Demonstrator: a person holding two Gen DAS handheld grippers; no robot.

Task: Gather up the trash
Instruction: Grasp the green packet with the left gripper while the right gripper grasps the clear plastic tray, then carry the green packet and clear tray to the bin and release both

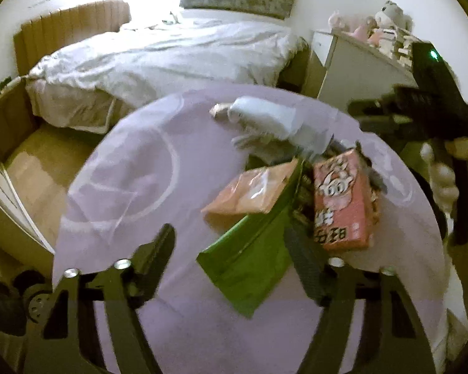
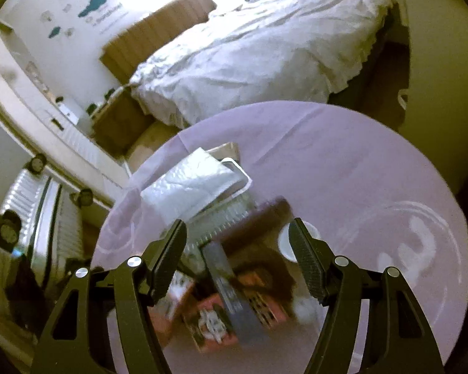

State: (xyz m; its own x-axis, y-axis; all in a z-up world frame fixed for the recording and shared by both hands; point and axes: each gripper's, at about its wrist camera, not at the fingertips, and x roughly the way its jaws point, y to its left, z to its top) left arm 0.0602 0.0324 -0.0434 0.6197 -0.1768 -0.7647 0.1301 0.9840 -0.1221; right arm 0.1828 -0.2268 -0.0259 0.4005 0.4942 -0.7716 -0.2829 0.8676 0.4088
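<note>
A lilac trash bag [image 1: 134,168] [image 2: 343,162] fills the middle of both views. In the left wrist view a green packet [image 1: 249,258], an orange packet [image 1: 252,193], a red carton [image 1: 343,199] and a white padded mailer [image 1: 265,118] lie in a heap on it. My left gripper [image 1: 231,249] is open. The green packet lies between its fingers, against the right one only. My right gripper [image 2: 237,249] [image 1: 358,113] is open and holds nothing. It hangs over a blurred heap with a bubble mailer [image 2: 190,184], a dark box [image 2: 231,286] and a red carton [image 2: 212,321].
A bed with a white duvet [image 1: 171,56] [image 2: 265,46] stands behind the bag. A white dresser [image 1: 358,62] with plush toys is at the right. Wood floor [image 1: 37,162] and a cardboard box [image 2: 121,121] lie to the left, near a radiator [image 2: 25,193].
</note>
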